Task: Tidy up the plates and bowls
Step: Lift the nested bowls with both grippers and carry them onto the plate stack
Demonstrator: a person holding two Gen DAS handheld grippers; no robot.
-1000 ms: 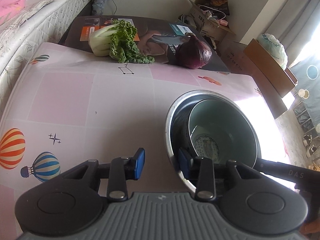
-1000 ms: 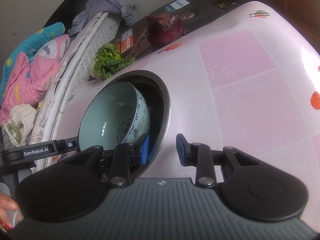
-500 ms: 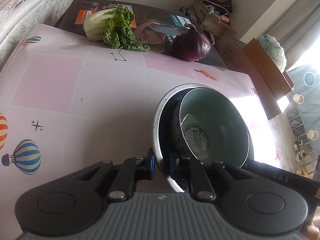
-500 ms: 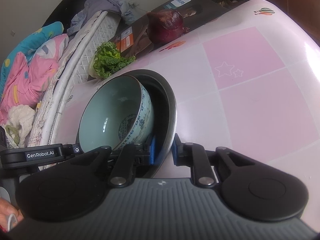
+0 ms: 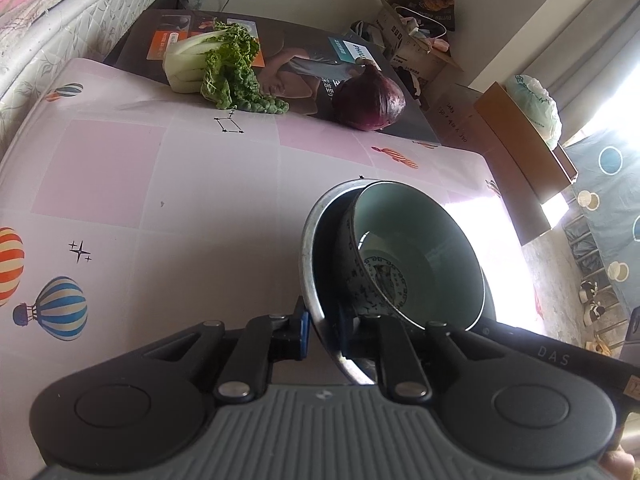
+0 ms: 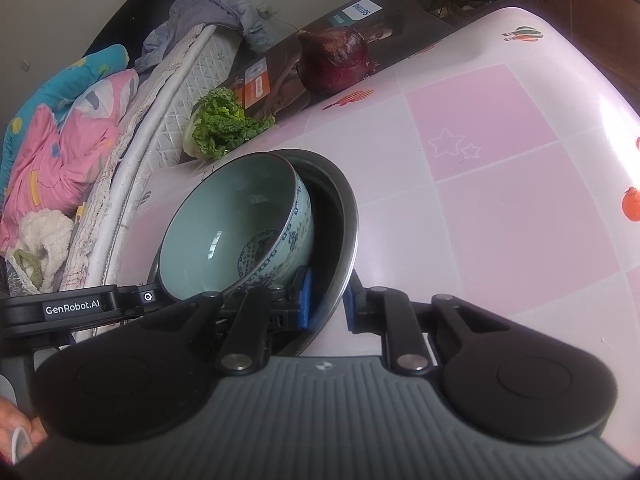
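A metal bowl [image 5: 310, 240] [image 6: 348, 220] holds a tilted pale-green ceramic bowl [image 5: 416, 248] [image 6: 236, 224] with a blue pattern. My left gripper [image 5: 322, 334] is shut on the metal bowl's near rim, one finger outside and one inside. My right gripper [image 6: 326, 302] is shut on the opposite rim the same way. The two bowls are held over the pink patterned table [image 5: 160, 208] [image 6: 520, 220]; whether the base touches it is hidden.
A leafy green cabbage [image 5: 216, 68] [image 6: 220, 126] and a red onion [image 5: 370, 102] [image 6: 334, 60] lie on a dark flat box [image 5: 288, 60] at the table's far edge. A mattress with bedding [image 6: 60, 128] runs along one side. Cardboard boxes [image 5: 520, 140] stand beyond the table.
Both grippers have closed from open onto the metal bowl's rim. The bowls have shifted and tilted a little, and the cameras have moved slightly closer.
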